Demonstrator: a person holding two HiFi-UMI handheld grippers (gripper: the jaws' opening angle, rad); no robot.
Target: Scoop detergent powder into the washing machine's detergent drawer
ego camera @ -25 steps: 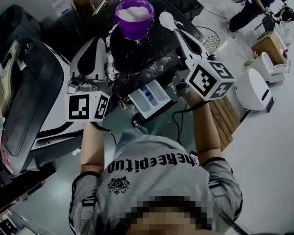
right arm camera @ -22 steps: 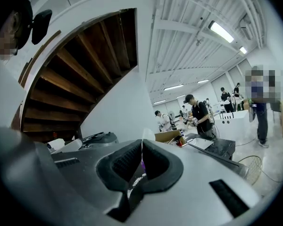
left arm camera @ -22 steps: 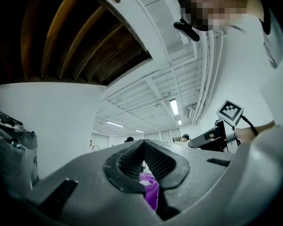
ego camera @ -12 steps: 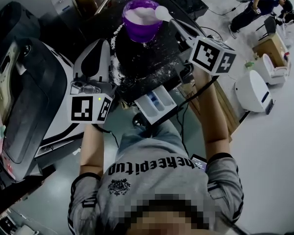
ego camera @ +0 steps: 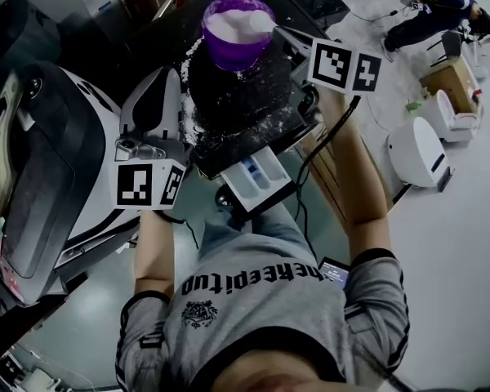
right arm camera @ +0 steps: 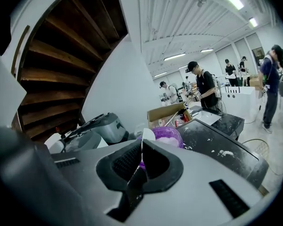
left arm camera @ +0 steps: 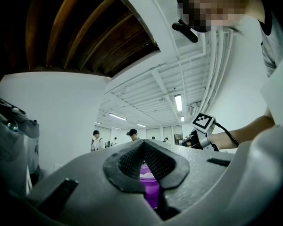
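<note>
- My right tool (right arm camera: 141, 160) is clamped on the handle of the spoon (ego camera: 260, 23), whose bowl sits at the powder (ego camera: 227, 24) in the purple tub (ego camera: 229, 54).
- I should dig shallow, lift level and avoid heaping.
- The drawer (ego camera: 257, 178) stands open below the tub, nearer me.
- My left tool (left arm camera: 142, 150) is closed and empty.

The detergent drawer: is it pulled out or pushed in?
Pulled out. In the head view the drawer juts out from the front of the washing machine, and its compartments show from above.
</note>
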